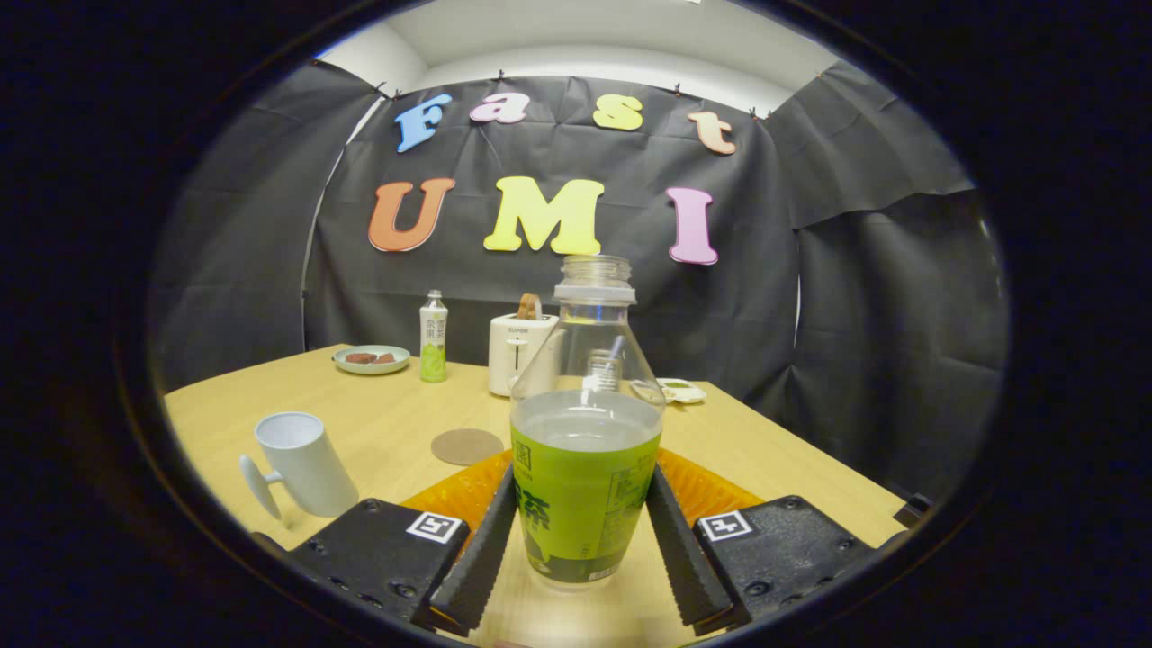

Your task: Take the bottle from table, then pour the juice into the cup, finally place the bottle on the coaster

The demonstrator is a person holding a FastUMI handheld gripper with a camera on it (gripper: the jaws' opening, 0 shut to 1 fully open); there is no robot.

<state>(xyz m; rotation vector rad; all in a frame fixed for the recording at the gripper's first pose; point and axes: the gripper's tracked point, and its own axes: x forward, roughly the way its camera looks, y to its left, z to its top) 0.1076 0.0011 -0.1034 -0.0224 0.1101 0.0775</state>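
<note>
From the gripper view, we see our tool (580, 531) clamped on the open clear plastic bottle with a green label (585, 450), both fingers (481, 553) pressing its sides. The bottle stands upright on the pale wooden worktop (378, 423), part full of green juice. Beyond the fingers, to the left, lie the round brown coaster (466, 445) and the white handled cup (301, 463), apart from each other.

Camera on claw (580, 540), low over table (378, 432), facing booth wall

Uncapped bottle (585, 450) upright, apparently touching both jaws; cup (304, 463), coaster (466, 445) leftward
</note>
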